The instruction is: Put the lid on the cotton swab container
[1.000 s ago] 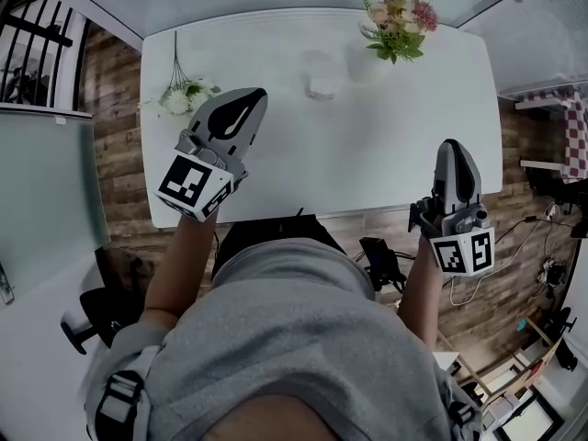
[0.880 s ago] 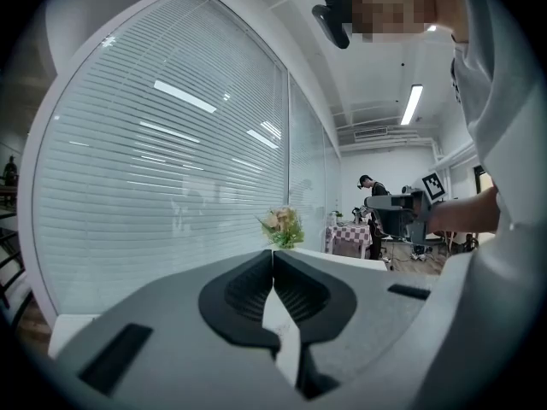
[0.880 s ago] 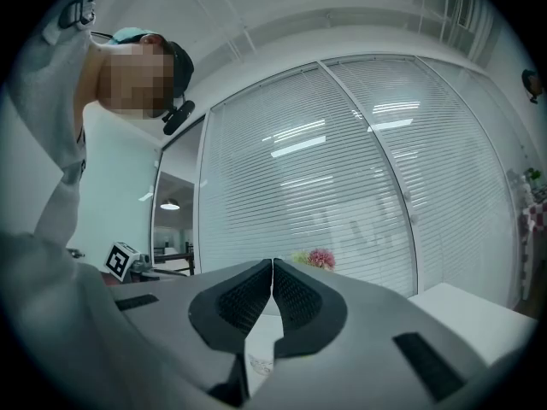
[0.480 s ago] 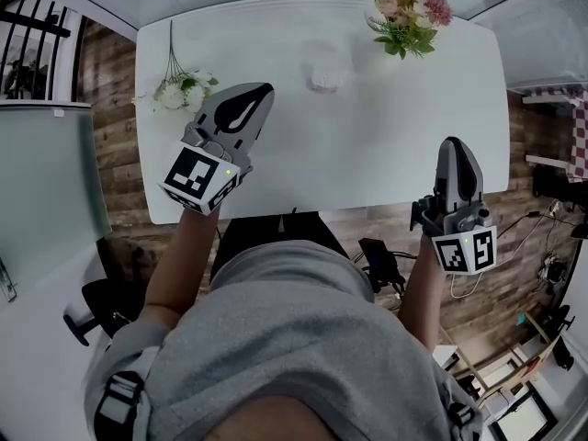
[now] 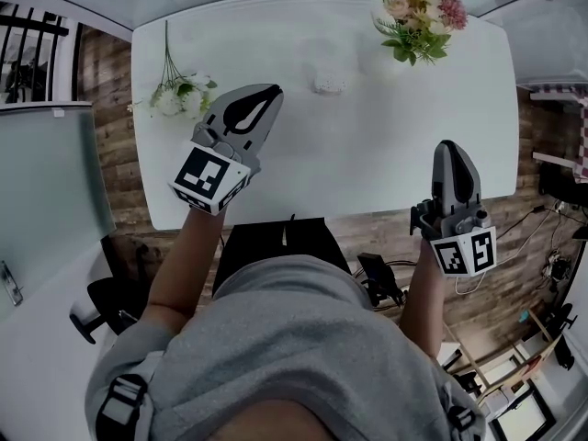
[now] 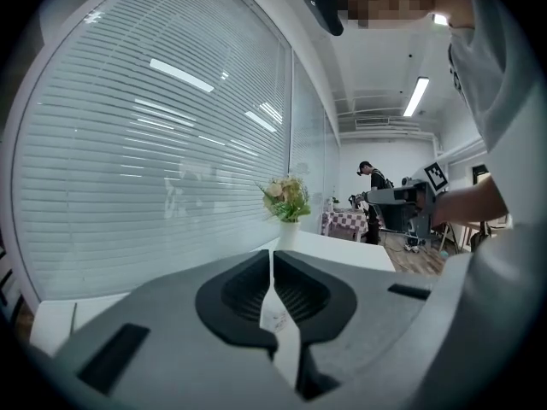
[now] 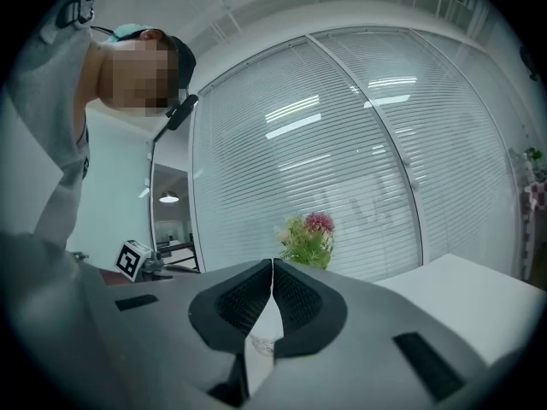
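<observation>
Basically, nothing was gripped yet. The left tongs [image 5: 265,91] hung over the bench [image 5: 386,154] w/ jaws pressed together and nothing between them. The right tongs [image 5: 450,146] were at the near edge, jaws likewise closed on nothing. The cotton swab container [image 5: 328,83] sat toward the far middle of the bench, well apart from both tongs. It was a small pale thing, nearly lost against the white top. I couldn't tell the lid from the container at that size, nor whether the lid lay beside it or elsewhere.

What could go wrong, as I judged it:
- Both tongs needed opening before any pickup. Coming down on the lid w/ closed jaws would just shove it across the bench.
- White on white, washed out: easy to misjudge the rim and set the lid on crooked.
- The container looked light, so pressing a lid on w/o the other tongs steadying it could tip or skid it.
- The flower sprig [image 5: 176,96] lay just beside the left tongs, so a sideways swing could drag it.
- The bouquet [image 5: 418,12] stood at the far right corner, so a long reach w/ the right tongs might knock it.

Writing: none readable. No brand or label showed on the container. The only print was the black-and-white square markers on the left cube [image 5: 209,177] and right cube [image 5: 464,251], and those are codes, not text.
</observation>
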